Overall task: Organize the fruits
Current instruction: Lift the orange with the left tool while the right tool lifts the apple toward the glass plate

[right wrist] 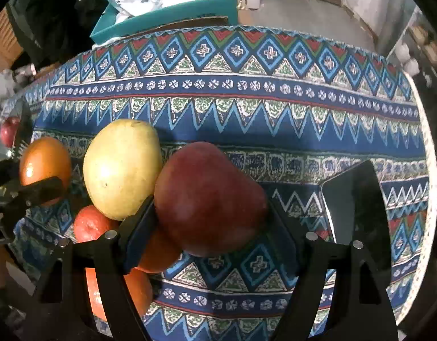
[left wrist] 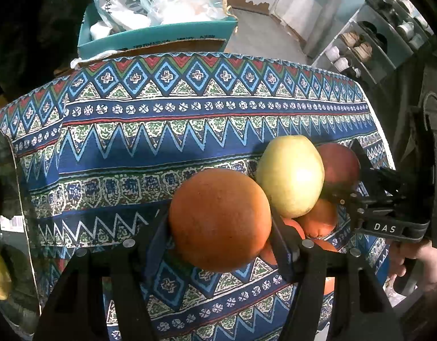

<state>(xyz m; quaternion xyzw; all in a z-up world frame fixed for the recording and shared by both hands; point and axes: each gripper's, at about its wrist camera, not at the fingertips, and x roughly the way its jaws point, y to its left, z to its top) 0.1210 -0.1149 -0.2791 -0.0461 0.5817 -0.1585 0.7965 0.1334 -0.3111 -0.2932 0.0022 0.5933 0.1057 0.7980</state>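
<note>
A big orange (left wrist: 218,218) sits between the fingers of my left gripper (left wrist: 218,223), which is shut on it above the patterned tablecloth (left wrist: 161,142). Just right of it lie a yellow-green pear (left wrist: 292,176) and small oranges (left wrist: 318,221). In the right wrist view a dark red pear (right wrist: 210,199) fills my right gripper (right wrist: 210,209), both pads against its sides. The yellow-green pear (right wrist: 122,167) touches its left side, over small oranges (right wrist: 90,224). The left gripper's orange (right wrist: 45,159) shows at far left.
A black tray (right wrist: 352,199) lies on the cloth to the right. A clear glass bowl (left wrist: 8,199) at the left edge holds a red apple (right wrist: 8,130). A teal box (left wrist: 158,34) of bags stands beyond the table. A person's hand (left wrist: 423,264) holds the right gripper.
</note>
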